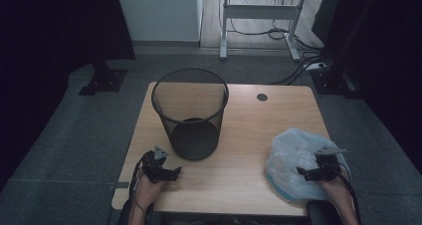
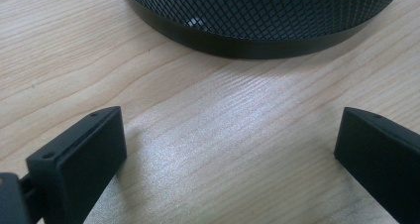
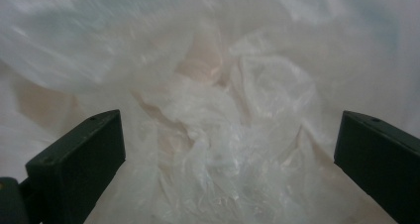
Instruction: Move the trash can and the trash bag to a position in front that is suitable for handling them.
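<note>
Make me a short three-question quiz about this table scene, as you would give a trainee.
1. True or false: the right gripper is shut on the plastic bag.
2. What does the left gripper face? A) mesh bin B) a cup C) a box
3. Fill in: the bin stands ____ on the table.

Key:
1. False; its jaws stand wide apart over the crumpled bag.
2. A.
3. Upright.
</note>
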A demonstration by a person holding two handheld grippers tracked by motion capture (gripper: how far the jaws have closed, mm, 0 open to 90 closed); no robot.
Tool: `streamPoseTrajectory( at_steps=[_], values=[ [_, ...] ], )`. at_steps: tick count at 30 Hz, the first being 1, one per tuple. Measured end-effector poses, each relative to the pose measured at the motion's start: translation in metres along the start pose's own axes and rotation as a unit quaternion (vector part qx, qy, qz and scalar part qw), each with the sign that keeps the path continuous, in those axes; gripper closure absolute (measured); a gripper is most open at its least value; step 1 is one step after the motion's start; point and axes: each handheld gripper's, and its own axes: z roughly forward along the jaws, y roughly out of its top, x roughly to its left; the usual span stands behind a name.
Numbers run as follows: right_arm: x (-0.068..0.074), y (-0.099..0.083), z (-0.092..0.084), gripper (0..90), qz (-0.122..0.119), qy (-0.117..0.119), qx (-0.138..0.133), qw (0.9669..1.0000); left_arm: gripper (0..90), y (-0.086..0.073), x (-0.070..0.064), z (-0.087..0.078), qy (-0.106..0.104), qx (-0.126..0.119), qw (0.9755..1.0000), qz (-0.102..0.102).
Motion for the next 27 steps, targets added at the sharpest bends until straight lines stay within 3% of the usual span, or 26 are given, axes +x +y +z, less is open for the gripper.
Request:
streamPoseTrajectory(
  at_steps=[3,8,13,20,27],
  values=[
    [0.002,0.008,-0.011,0.0,-0.013,-0.004,-0.003,0.9999,0.0,0.001,0.0,-0.002,-0.003,-0.003,1.0,0.004],
    [0.011,0.024,-0.032,0.0,-0.025,-0.002,-0.017,0.9995,0.0,0.004,0.0,-0.013,-0.013,-0.041,0.9991,0.003],
    [0.023,0.04,-0.048,0.0,-0.025,0.026,-0.033,0.9988,0.0,0.008,0.001,-0.023,-0.012,-0.047,0.9988,0.008],
    [0.045,0.066,-0.064,0.0,-0.036,0.066,-0.055,0.9957,0.0,0.018,0.012,-0.046,-0.032,-0.086,0.9958,-0.006],
    [0.072,0.1,-0.07,0.0,-0.073,0.089,-0.075,0.9905,0.0,0.029,0.023,-0.065,-0.041,-0.098,0.9943,0.001]
  ],
)
